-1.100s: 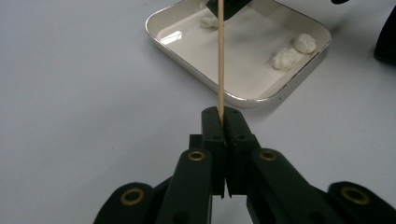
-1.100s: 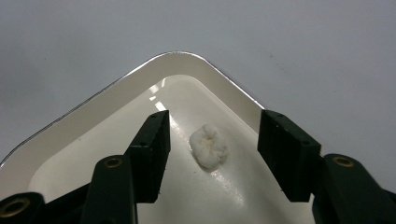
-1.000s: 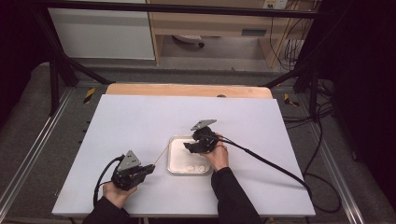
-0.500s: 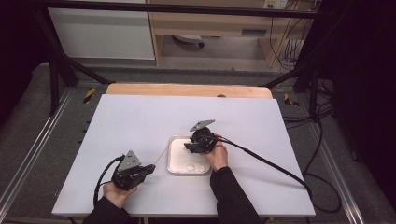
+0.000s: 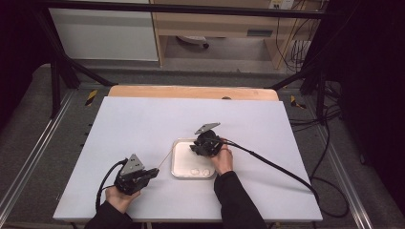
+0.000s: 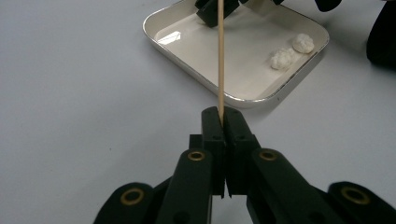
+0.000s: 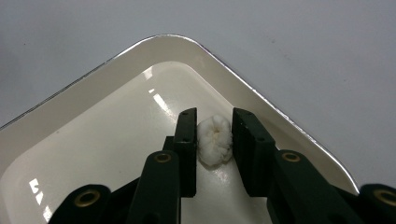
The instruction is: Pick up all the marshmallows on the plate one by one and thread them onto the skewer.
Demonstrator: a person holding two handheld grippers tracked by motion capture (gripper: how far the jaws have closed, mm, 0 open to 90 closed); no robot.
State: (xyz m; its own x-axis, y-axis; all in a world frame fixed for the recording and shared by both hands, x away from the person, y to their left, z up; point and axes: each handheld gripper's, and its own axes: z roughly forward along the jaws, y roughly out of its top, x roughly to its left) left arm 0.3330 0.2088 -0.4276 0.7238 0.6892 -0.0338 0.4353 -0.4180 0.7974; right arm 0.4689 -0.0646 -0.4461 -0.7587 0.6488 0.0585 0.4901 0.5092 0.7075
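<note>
High view showed a white table (image 5: 143, 124) with a shallow white tray (image 5: 179, 157) near its middle, and a person's two hands reaching in from the near edge. The left gripper (image 5: 152, 172) sat on the table to the left of the tray, its jaws pressed together on a thin wooden skewer (image 5: 165, 160) that slanted up toward the tray. In the left gripper view the skewer (image 6: 220, 56) rose straight from between the shut jaws across the tray's rim (image 6: 243, 99), and two white lumps (image 6: 292, 50) lay side by side by the tray's far wall. The right gripper (image 5: 197, 149) was down inside the tray; in the right gripper view its jaws had just been closing around a third white lump (image 7: 214, 140), the left pad touching it and a thin gap showing at the right pad. No writing or label could be read on anything.
</note>
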